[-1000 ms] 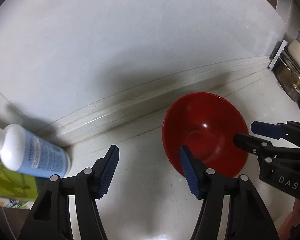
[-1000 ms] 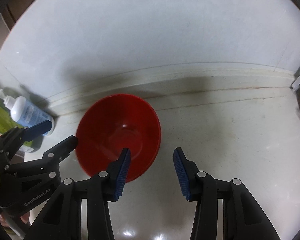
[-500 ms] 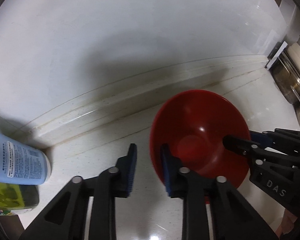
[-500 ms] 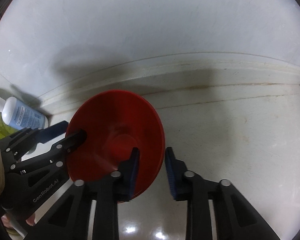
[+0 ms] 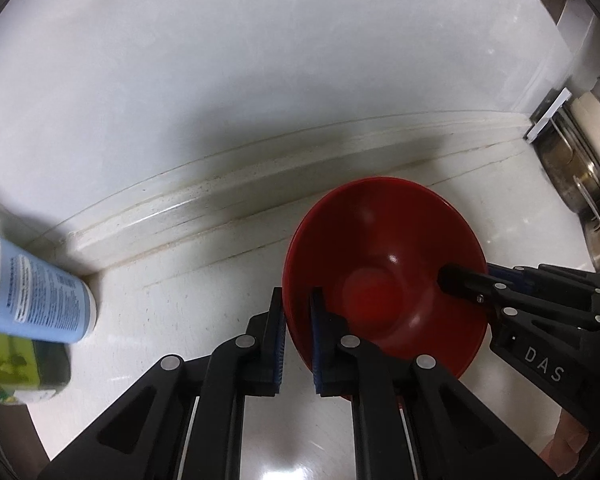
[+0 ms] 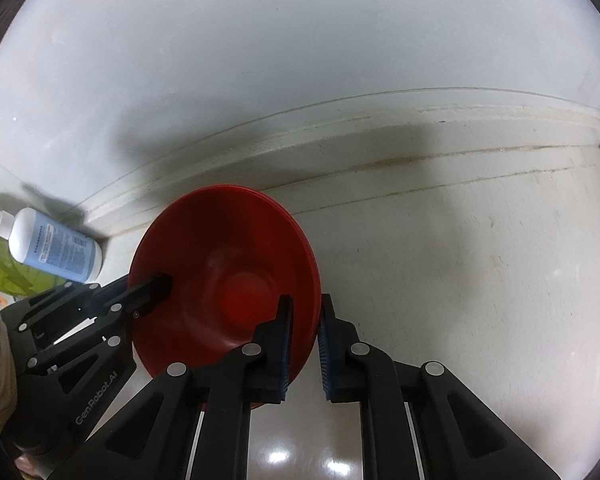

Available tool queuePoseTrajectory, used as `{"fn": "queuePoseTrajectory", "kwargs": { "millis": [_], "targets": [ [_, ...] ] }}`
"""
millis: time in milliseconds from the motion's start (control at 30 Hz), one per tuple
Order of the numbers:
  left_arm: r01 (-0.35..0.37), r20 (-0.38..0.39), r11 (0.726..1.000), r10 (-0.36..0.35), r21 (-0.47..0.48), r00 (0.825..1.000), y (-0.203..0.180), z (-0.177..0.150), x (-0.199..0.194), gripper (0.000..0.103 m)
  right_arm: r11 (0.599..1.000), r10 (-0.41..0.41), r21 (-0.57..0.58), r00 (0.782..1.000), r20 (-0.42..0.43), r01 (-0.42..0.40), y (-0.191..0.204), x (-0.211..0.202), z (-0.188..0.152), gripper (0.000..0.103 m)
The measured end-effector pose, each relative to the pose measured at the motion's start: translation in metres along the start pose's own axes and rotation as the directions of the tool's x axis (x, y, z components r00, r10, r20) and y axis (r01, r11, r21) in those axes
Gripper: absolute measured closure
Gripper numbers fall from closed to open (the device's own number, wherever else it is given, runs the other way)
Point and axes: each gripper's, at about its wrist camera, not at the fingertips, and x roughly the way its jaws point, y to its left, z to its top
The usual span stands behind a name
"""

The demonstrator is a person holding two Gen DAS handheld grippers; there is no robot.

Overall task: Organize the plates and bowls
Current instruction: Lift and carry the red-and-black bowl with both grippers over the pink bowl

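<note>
Fingers (image 5: 277, 344) of the left gripper (image 5: 296, 340), black with blue ribbed pads, are clenched on the left rim of a glossy red round bowl (image 5: 384, 276), one pad outside the wall and one inside. In the right wrist view, the right gripper (image 6: 304, 344) grasps the opposite, right rim the same way, with one of its fingers (image 6: 328, 348) against the outer wall. Both pairs have just been closing, and the bowl's rim sits between each pair. Each gripper also shows in the other's camera: the right one reaches in from the right edge of the left wrist view, and the left one from the lower left of the right wrist view.

The red bowl stands upright on the glossy cream desk (image 6: 460, 280), near the raised ledge where the desk meets the white wall (image 6: 300, 60). Whether it is lifted off the surface cannot be told.

Farther left, a white plastic bottle with a pale blue label (image 5: 32, 300) stands close to the ledge, just beside a green package (image 5: 16, 364). At the far right of the left wrist view, shiny metal pots (image 5: 580, 176) stand by the wall.
</note>
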Motion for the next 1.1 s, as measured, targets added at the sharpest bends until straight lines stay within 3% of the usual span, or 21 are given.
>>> {"fn": "queuePoseTrajectory", "kwargs": {
  "millis": [400,1100],
  "targets": [
    [0.043,0.064,0.999,-0.041,-0.020,0.997,-0.019,-0.025,-0.054,0.091,1.000,0.001,-0.013,0.997,0.073,0.000,0.006,-0.054,-0.030,0.090],
    [0.173,0.101,0.983,-0.178,0.056,0.979,-0.081,-0.096,-0.136,0.091,0.997,-0.070,0.026,0.980,0.188,0.066,-0.003,-0.152,-0.132,0.090]
  ]
}}
